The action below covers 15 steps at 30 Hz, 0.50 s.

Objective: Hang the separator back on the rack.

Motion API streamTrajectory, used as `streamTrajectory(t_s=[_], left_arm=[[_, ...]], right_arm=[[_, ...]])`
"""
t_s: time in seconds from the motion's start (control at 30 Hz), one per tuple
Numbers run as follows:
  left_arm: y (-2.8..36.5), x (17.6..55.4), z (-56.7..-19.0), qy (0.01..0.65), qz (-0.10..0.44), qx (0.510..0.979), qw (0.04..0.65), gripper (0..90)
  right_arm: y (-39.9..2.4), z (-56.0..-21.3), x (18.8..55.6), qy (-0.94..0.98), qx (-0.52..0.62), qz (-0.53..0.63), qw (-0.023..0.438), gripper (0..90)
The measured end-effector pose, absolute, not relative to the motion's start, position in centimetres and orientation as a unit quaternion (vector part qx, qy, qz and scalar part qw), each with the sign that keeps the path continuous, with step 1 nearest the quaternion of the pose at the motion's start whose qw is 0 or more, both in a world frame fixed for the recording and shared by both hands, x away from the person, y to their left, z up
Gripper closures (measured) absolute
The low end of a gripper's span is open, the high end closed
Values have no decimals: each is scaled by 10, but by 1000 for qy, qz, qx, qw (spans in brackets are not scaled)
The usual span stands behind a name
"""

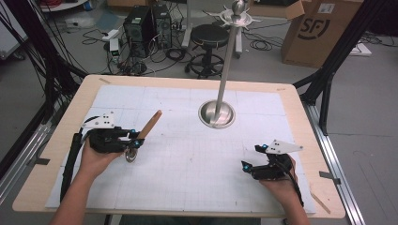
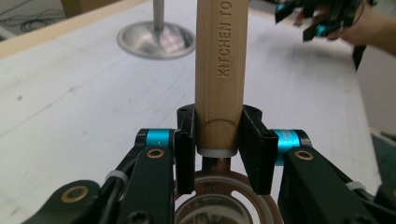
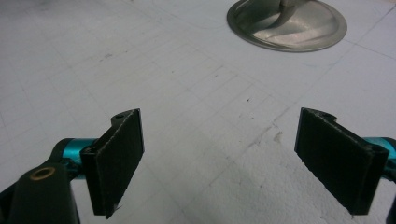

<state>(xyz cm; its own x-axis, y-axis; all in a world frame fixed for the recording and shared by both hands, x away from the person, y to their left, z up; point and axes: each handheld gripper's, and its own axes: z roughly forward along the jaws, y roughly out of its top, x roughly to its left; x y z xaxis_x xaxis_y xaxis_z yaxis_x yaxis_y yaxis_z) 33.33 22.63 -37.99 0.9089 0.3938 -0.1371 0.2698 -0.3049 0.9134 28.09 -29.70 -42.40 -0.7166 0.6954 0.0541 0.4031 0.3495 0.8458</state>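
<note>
The right gripper (image 1: 253,157) hovers wide open, empty, over the white mat (image 1: 197,183). The left gripper (image 2: 218,140) clamps a wooden handle (image 2: 219,70) above its metal head (image 1: 131,155). Beyond stands a metal stand (image 1: 217,114).

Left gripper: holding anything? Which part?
Left gripper clamps a wooden-handled utensil at the handle's lower end, just above its metal head. Right gripper is open, empty.

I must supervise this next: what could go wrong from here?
The left gripper pinches the wooden handle only at its very end, by the copper-coloured head, so the utensil may pivot or slip. Swung forward, the raised handle could strike the tall steel stand. The right gripper is open and supports nothing.
</note>
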Motion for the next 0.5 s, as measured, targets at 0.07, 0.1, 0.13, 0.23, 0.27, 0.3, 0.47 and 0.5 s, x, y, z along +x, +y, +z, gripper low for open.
streamTrajectory(t_s=[0.07,0.1,0.13,0.23,0.27,0.3,0.47,0.5], left_arm=[[218,334,-377,205,50,805,555,688],[213,334,-375,206,47,807,552,688],[213,334,-375,206,47,807,552,688],[197,339,-366,198,50,804,558,688],[195,342,-364,195,49,799,566,688],[195,342,-364,195,49,799,566,688],[176,353,-347,190,51,790,581,688],[176,353,-347,190,51,790,581,688]], right_arm=[[-298,-424,281,806,340,458,160,145],[-297,-425,281,807,339,456,160,145],[-297,-425,282,808,338,454,161,145],[-296,-426,283,811,334,452,162,147],[-295,-426,283,811,333,453,162,148],[-294,-425,283,812,333,452,161,148],[-291,-425,284,812,328,455,160,148],[-291,-425,284,812,328,455,160,148]])
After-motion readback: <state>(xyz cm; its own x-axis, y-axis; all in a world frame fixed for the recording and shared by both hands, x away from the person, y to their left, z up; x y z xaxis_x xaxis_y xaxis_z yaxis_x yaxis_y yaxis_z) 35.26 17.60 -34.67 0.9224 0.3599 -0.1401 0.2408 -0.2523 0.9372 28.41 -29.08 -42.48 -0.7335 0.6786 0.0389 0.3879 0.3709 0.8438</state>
